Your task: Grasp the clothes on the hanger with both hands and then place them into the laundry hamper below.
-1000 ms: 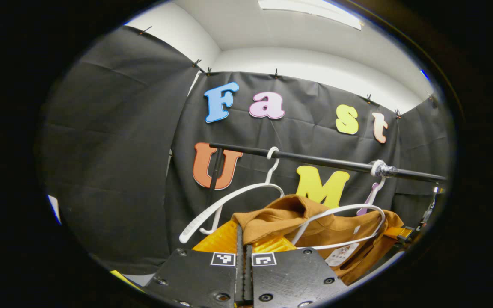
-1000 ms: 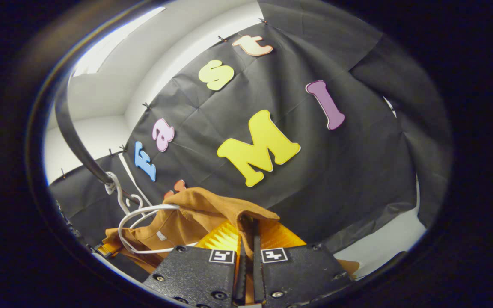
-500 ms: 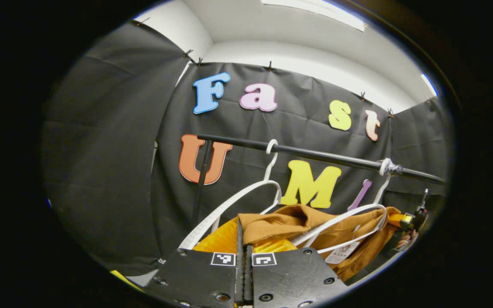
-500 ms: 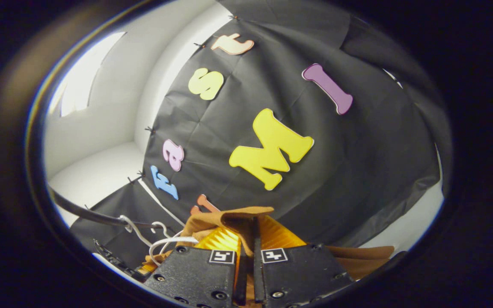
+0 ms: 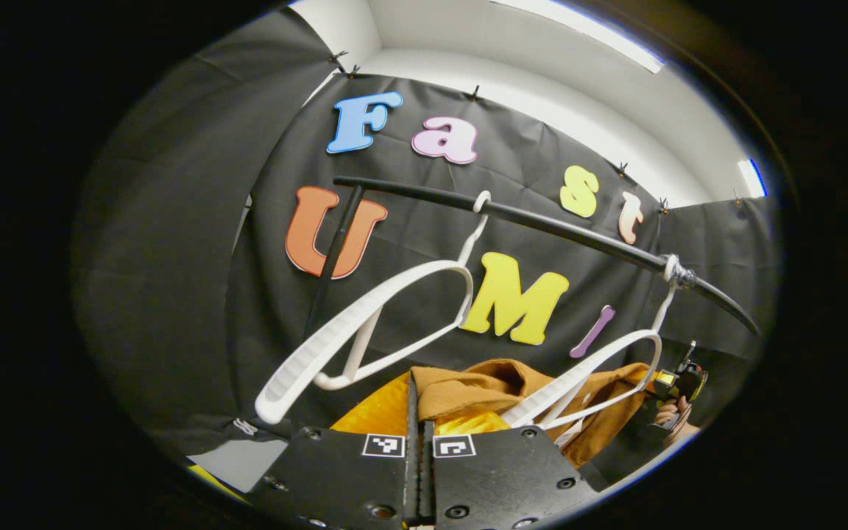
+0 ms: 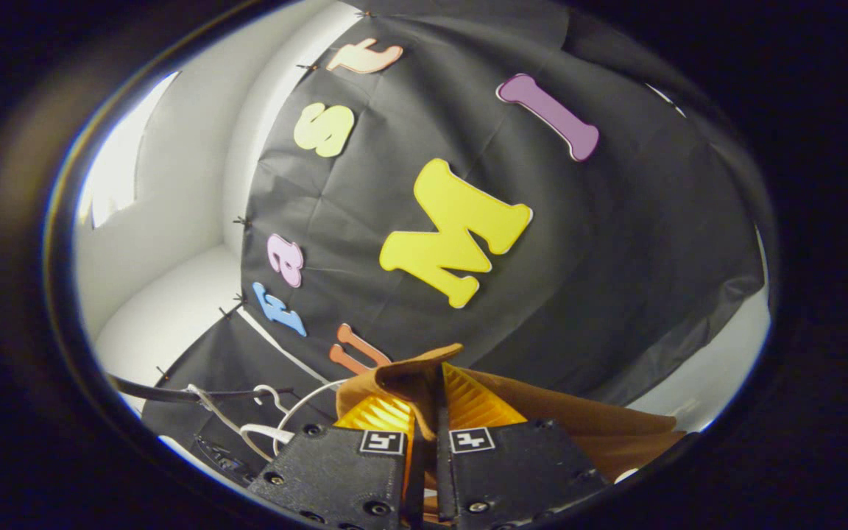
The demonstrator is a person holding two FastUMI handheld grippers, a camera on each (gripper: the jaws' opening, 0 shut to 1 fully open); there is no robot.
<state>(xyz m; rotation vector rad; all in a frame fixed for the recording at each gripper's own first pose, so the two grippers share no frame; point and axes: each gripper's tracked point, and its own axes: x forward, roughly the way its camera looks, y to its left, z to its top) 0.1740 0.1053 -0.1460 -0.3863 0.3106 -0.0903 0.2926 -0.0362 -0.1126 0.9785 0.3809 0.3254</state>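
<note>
Brown garment (image 5: pixel 497 386) pinched by left gripper (image 5: pixel 419 412) & right gripper (image 6: pixel 424 412), white hangers (image 5: pixel 365 324) on black rail (image 5: pixel 542 224) just behind.

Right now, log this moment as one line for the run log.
left gripper: shut on brown garment | right gripper: shut on brown garment | white hangers on black rail | phase: pulling garment off hanger

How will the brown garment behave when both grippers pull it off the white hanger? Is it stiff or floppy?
Probably floppy: the brown garment folds and bunches where the left gripper pinches it. It likely sags between the two grips. It may snag, since the white hanger is threaded through it.
</note>
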